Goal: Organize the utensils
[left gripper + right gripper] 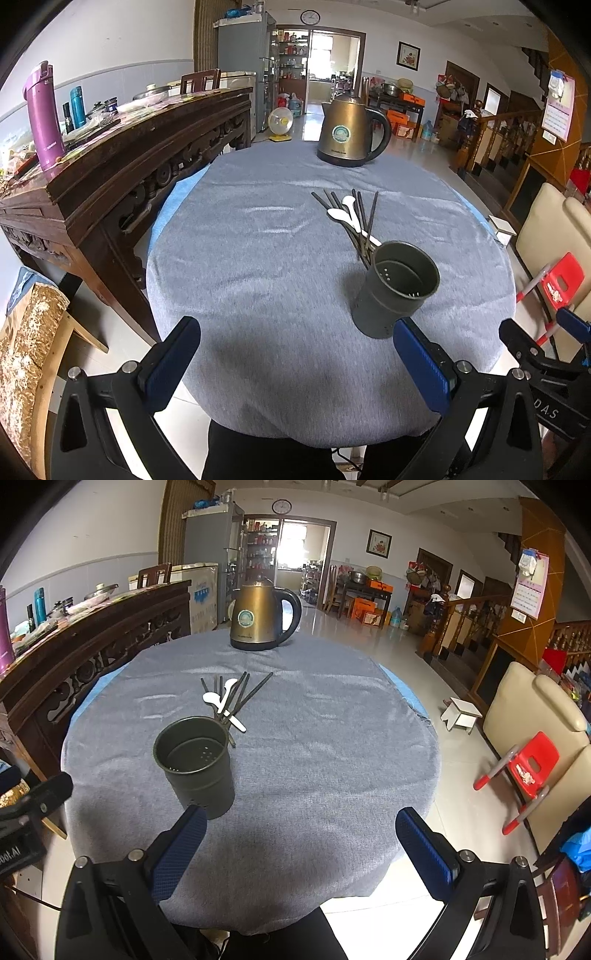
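- We are looking over one round table (258, 258) covered by one grey cloth (314, 757), with a strip of blue cloth showing under its edge.
- We are seeing one carved dark wooden sideboard (129, 147) standing just beside the table on the left, and one purple flask (42, 114) standing upright on it.
- We are noting one bronze kettle (349, 129) standing upright at the far side of the table.
- We are finding one dark grey holder (397, 288), upright and with nothing inside it, its perforated bottom showing.
- We are counting two white spoons (343, 214) lying in a bundle of dark chopsticks (364, 221) flat on the cloth; we are unable to count the chopsticks exactly.
- We are seeing that bundle lying just behind the holder, between it and the kettle, its near ends touching the holder's far side or hidden behind it.
- We are holding the left gripper (295, 363) over the near table edge, fingers spread wide and grasping nothing; the holder is standing just ahead of its right finger.
- We are holding the right gripper (301, 851) likewise spread and unloaded; the holder is standing just ahead of its left finger.
- We are seeing a tiled floor, one red child's chair (528, 768) and one small white stool (461, 712) to the right.
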Motion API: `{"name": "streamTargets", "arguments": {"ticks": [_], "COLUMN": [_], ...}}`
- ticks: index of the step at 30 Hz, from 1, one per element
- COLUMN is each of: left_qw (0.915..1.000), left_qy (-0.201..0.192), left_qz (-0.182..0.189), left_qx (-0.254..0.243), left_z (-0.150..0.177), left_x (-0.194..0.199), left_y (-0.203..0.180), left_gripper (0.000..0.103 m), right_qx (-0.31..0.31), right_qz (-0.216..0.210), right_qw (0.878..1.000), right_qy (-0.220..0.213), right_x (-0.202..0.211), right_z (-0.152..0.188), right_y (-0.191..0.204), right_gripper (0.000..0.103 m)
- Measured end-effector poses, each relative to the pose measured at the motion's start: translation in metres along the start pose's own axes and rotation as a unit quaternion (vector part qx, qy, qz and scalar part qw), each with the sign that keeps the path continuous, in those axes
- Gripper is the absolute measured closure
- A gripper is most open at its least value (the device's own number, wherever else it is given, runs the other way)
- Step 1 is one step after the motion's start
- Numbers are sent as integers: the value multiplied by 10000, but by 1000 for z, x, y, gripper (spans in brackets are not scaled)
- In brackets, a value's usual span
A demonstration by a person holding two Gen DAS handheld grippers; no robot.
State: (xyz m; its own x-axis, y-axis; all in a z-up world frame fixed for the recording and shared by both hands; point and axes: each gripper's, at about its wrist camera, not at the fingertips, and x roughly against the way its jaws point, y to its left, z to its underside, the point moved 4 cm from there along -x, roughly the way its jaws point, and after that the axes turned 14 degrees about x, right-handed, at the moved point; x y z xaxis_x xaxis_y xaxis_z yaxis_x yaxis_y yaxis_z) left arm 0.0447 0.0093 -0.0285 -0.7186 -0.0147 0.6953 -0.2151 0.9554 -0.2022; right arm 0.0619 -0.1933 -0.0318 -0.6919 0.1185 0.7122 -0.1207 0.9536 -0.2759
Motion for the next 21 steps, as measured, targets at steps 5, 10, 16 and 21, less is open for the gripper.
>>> {"name": "streamTargets", "arguments": {"ticks": [5, 10, 16, 21], "left_qw": [9999, 9997, 9992, 9984], "left_qy": [-11, -21, 28, 236], "left_qz": [-88, 17, 74, 69], "left_qx": [50, 239, 381, 502], "left_z": [-11, -24, -43, -71], "left_x": [-3, -10, -24, -52], "left_y": [0, -4, -7, -10], "left_gripper": [0, 0, 0, 0], "right_qx": [-45, -55, -93, -150], "right_qz": [-14, -5, 68, -48], "right_qw": [10000, 9999, 9999, 9997], "right_qy": [58, 106, 126, 161], "right_x": [-8, -17, -28, -45], "right_z": [-4, -7, -16, -30], "right_y": [-5, -10, -21, -33], "right_gripper": [0, 0, 0, 0]}}
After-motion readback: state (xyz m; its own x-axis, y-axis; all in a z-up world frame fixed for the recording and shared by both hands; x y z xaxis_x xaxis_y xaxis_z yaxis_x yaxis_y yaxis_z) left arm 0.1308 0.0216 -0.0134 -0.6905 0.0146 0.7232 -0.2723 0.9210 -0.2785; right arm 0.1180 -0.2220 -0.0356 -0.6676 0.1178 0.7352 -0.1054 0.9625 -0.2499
